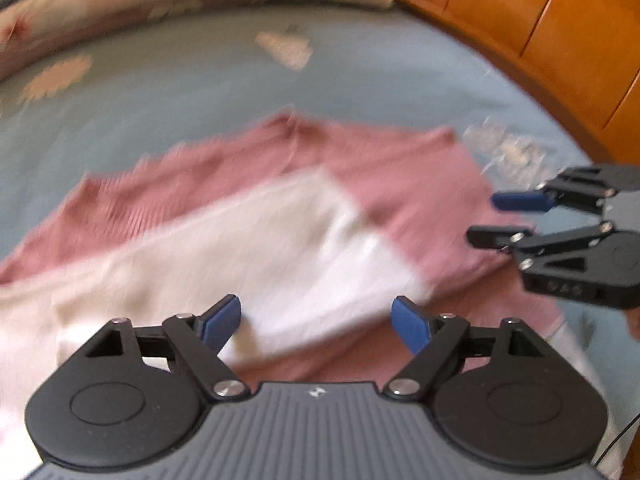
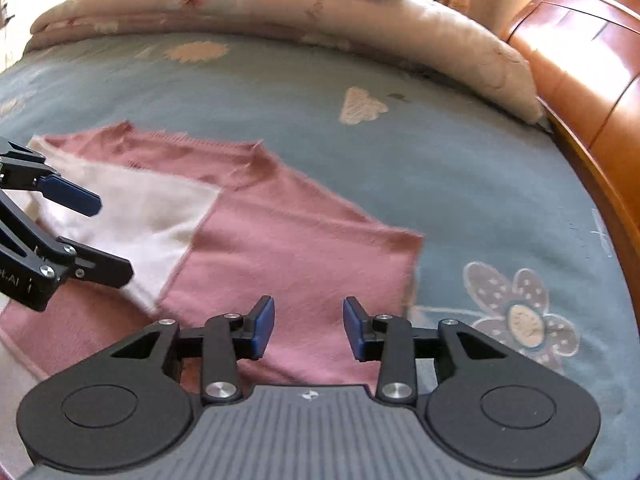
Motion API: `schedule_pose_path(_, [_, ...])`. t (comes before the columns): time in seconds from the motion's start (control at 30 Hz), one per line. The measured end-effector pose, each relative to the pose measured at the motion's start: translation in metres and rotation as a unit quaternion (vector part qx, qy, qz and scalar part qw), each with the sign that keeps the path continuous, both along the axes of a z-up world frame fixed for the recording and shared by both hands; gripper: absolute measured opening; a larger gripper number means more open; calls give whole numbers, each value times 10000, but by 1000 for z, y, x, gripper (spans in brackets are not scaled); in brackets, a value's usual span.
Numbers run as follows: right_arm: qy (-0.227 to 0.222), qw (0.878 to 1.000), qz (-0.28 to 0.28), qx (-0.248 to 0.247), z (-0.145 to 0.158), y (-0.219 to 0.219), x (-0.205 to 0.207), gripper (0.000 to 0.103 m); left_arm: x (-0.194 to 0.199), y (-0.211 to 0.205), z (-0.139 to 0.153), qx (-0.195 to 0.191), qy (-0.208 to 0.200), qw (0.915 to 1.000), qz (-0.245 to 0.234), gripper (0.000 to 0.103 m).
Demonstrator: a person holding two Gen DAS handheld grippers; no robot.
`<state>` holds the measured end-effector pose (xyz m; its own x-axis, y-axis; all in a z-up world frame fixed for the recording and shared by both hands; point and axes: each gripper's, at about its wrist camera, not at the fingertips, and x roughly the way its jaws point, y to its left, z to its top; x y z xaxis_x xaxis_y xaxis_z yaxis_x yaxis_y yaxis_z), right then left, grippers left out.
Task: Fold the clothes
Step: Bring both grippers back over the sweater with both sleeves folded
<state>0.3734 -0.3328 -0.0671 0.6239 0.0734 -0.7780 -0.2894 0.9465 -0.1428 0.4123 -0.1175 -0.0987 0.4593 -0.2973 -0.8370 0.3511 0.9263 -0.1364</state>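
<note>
A pink knitted sweater [image 1: 400, 168] [image 2: 288, 248] with a white panel [image 1: 260, 240] [image 2: 132, 208] lies partly folded on the blue bed sheet [image 2: 440, 160]. My left gripper [image 1: 316, 320] hovers over the white part with its jaws wide open and nothing between them. It also shows at the left edge of the right wrist view as the left gripper [image 2: 110, 240]. My right gripper [image 2: 309, 322] stands open above the pink part near the sweater's right edge, with only cloth below the pads. In the left wrist view, which is blurred, the right gripper [image 1: 486, 218] sits at the sweater's right side.
A folded beige floral quilt [image 2: 280, 8] lies across the far side of the bed. An orange wooden bed frame [image 2: 580, 80] [image 1: 540, 20] runs along the right. Flower prints dot the blue sheet [image 1: 200, 80] around the sweater.
</note>
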Motion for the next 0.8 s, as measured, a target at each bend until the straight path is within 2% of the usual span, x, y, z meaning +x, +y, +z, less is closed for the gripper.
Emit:
schedule_pose_path(0.03, [80,9999,7,-60,-6,4,-1,49,-6,2,-3,88,-52,9999,-21,82])
schedule_pose_path(0.13, [167,9997,-64,-151,-11,8,-8,49,-19,2,6,237,-196,9995,-111,83])
schedule_pose_path(0.2, [192,9997,-68,-123,-3,9,-8,50,-23,6,16,168,-352,9992,-76,83])
schedule_pose_path(0.27, [126,9999,-14,-88,6,13,-6,51,-21,11,23,256,-537,9982,-1,83])
schedule_pose_path(0.37, [-34,9998,198,-90,15,27,0,57,-12,23,19,420,-604,9968,312,84])
schedule_pose_path(0.5, [-21,9992,393,-95,7,45,5,57,-11,42,-7,441,-368,9961,664,85])
schedule_pose_path(0.53, [33,9991,400,-117,2,48,6,57,-15,48,-10,299,-410,9962,710,86])
schedule_pose_path(0.6, [128,9992,360,-127,-8,50,6,58,-20,54,-8,306,-453,9959,722,86])
schedule_pose_path(0.67, [132,9997,224,-34,-9,46,6,63,-24,54,-3,427,-495,9955,684,86])
schedule_pose_path(0.73, [220,9997,75,52,-9,41,9,71,-24,58,1,320,-449,9960,703,86])
schedule_pose_path(0.8, [304,9994,7,148,-9,37,12,71,-21,62,-1,303,-353,9960,757,86])
